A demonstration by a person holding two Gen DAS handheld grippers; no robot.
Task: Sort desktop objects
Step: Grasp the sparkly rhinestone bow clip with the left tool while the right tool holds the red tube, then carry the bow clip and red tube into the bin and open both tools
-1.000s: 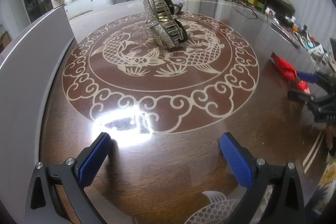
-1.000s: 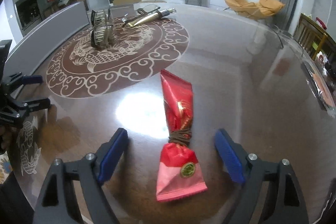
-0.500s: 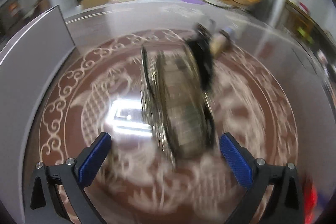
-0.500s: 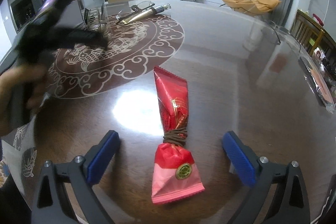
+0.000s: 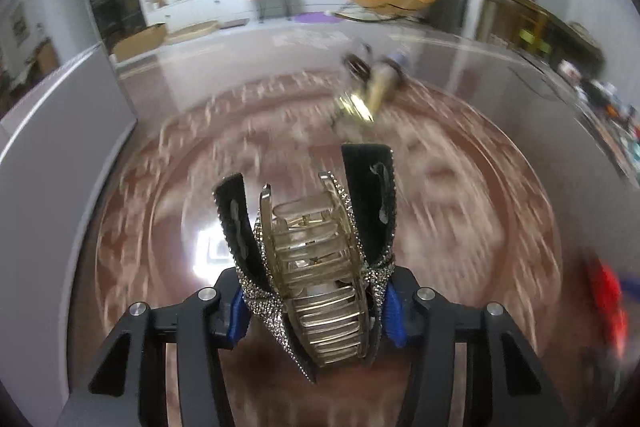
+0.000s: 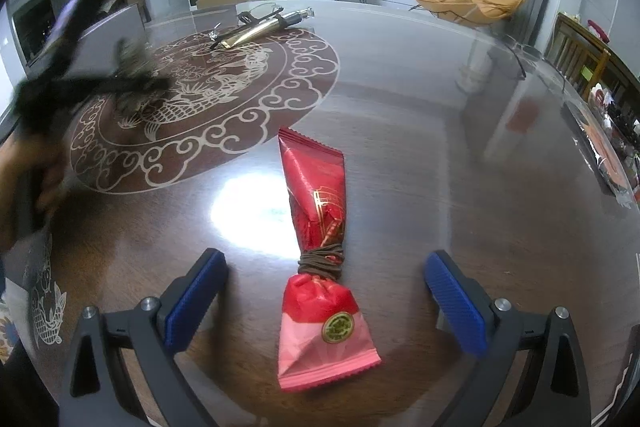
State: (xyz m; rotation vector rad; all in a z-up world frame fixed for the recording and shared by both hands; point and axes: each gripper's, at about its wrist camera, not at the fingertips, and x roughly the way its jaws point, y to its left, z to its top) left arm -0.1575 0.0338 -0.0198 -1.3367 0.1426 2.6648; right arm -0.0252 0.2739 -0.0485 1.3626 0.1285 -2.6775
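Left claw (image 5: 316, 301) closing, pinching hair clip (image 5: 316, 267); right claw (image 6: 326, 291), spread, straddles candy packet (image 6: 320, 267).

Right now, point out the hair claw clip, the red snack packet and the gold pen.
hair claw clip (image 5: 320, 291), left wrist view, on its clear comb teeth.
red snack packet (image 6: 318, 195), right wrist view, on its upper red half.
gold pen (image 6: 256, 30), right wrist view, on its gold barrel.

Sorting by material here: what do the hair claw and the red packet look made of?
Hair claw: seemingly translucent amber plastic teeth, light showing through; rhinestone-studded edging glitters, with dark matte flaps, possibly fabric. Red packet: glossy crinkled foil or plastic film with gold print, bound by brown cord.
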